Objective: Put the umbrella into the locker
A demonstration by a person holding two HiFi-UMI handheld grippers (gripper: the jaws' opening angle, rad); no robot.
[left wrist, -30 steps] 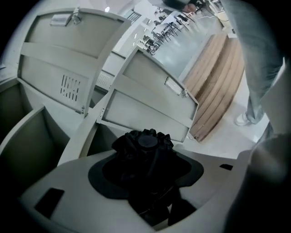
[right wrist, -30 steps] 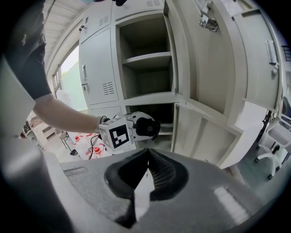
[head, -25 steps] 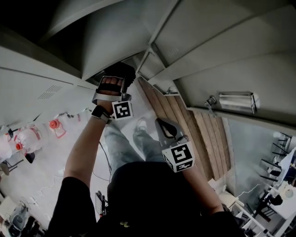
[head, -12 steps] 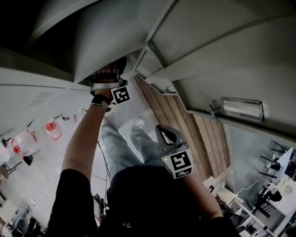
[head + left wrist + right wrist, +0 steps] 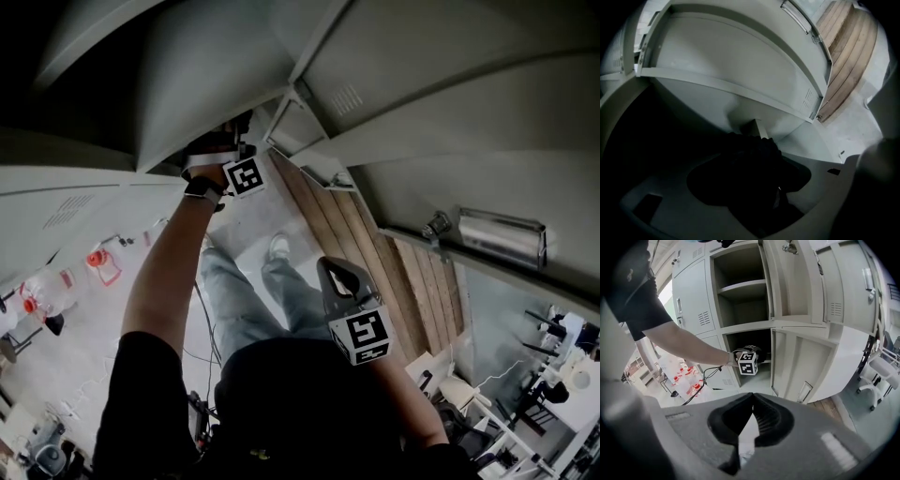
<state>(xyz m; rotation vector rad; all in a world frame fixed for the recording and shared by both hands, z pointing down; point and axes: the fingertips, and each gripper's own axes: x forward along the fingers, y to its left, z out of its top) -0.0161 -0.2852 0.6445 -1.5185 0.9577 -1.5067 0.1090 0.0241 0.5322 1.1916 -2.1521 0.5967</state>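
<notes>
The left gripper (image 5: 223, 148) reaches into the lower open compartment of the grey metal locker (image 5: 740, 310). Its jaws are set wide around the black folded umbrella (image 5: 751, 174), which fills the gap between them just inside that compartment's opening. The right gripper (image 5: 753, 395) hangs outside, in front of the locker, its 2 jaws closed tip to tip on nothing.

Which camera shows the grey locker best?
The right gripper view: the locker stands front-on, doors open, shelf visible. The head view shows only its doors from above; the left gripper view, its dark inside.
</notes>
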